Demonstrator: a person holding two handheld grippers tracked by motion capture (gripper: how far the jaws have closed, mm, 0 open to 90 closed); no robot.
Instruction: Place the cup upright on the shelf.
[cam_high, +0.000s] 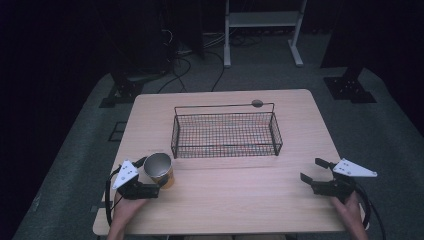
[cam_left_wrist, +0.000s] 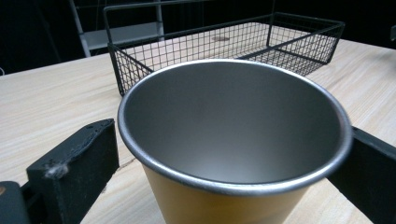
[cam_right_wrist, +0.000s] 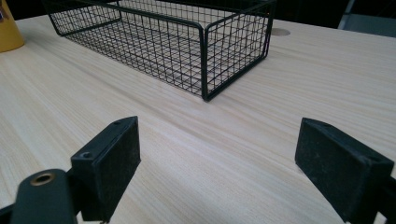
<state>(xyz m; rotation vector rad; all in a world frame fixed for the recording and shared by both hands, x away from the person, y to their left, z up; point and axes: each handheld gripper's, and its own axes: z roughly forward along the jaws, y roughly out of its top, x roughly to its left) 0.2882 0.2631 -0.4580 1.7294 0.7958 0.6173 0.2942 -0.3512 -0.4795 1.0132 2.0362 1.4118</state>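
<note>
Flanking a steel cup (cam_high: 159, 168) on the worktop (cam_high: 235, 200), left tongs (cam_high: 148, 176) apparently clasping it; right tongs (cam_high: 313, 171) spread, empty.

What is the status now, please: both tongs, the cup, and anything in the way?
Left tongs around yellow metal-lined cup, contact unclear. Right tongs open, empty. Black wire basket empty, beyond the cup. Wooden table between them bare.

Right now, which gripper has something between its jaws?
The left gripper: its jaws stand either side of the yellow cup, upright near the table's left front. The right gripper is open over bare table.
</note>
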